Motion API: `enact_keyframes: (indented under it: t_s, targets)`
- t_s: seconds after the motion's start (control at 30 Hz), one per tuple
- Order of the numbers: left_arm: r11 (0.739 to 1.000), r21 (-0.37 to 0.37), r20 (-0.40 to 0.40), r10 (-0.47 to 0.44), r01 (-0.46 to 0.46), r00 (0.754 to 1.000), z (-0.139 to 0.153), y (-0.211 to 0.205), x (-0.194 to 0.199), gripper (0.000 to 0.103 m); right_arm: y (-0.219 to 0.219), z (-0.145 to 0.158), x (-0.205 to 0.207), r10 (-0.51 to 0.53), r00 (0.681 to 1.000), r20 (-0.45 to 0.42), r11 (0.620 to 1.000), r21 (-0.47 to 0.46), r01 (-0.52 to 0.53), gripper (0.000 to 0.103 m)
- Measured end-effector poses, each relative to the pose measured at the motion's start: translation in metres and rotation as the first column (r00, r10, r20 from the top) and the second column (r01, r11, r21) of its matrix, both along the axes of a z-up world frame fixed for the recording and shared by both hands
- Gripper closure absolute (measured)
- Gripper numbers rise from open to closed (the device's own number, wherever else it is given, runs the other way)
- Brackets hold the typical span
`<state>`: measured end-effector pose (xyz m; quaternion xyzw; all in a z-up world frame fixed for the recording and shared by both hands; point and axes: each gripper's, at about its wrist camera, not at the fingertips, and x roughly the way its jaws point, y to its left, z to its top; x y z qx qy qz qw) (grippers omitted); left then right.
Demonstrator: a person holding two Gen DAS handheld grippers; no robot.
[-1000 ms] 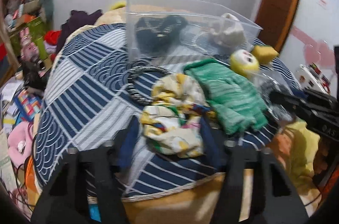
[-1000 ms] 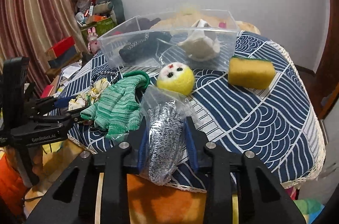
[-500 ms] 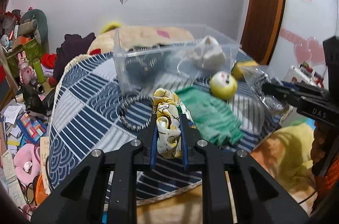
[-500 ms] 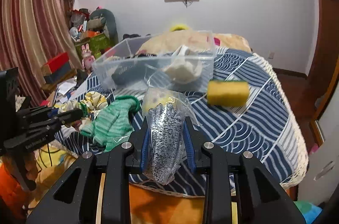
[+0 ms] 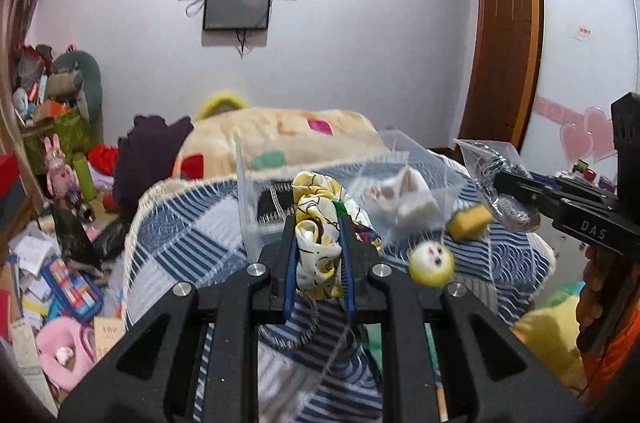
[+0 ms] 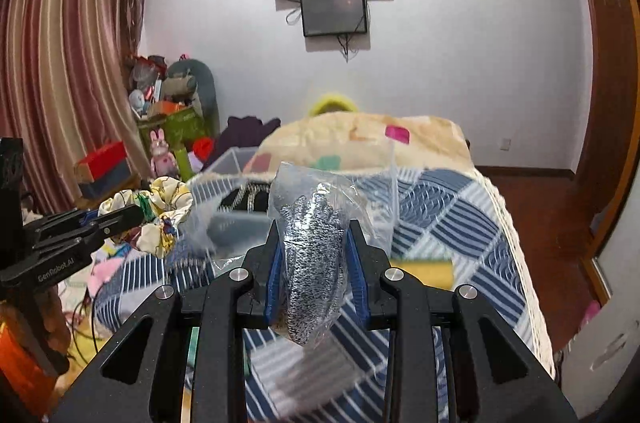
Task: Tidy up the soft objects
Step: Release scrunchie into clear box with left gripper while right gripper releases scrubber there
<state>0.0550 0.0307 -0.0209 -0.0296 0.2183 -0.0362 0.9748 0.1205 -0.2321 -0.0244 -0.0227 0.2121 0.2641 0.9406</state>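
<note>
The left tool, marked "GenRobot.AI", is clamped on a yellow patterned cloth; the right tool, marked "DAS", grips a bagged grey knit glove, both above the bed's near edge before the clear bin.

bin on bed; sponge right of bin; ball before sponge

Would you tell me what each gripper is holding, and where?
Left gripper pinches the yellow patterned cloth mid-bunch; right gripper clamps the bagged grey glove across its middle.
</note>
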Motion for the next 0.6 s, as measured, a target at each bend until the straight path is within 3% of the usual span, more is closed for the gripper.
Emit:
enact_keyframes:
  t_s: [0.33, 0.6]
  targets:
    - [1.0, -0.015, -0.018, 0.018, -0.018, 1.0, 0.005, 0.006, 0.048, 0.085, 0.027, 0.02, 0.026, 0.014, 0.999, 0.053, 1.0, -0.006, -0.013, 0.076]
    - [1.0, -0.029, -0.047, -0.001, 0.0, 0.999, -0.004, 0.005, 0.081, 0.085, 0.06, 0.015, 0.048, 0.038, 0.998, 0.041, 0.998, -0.049, -0.036, 0.076]
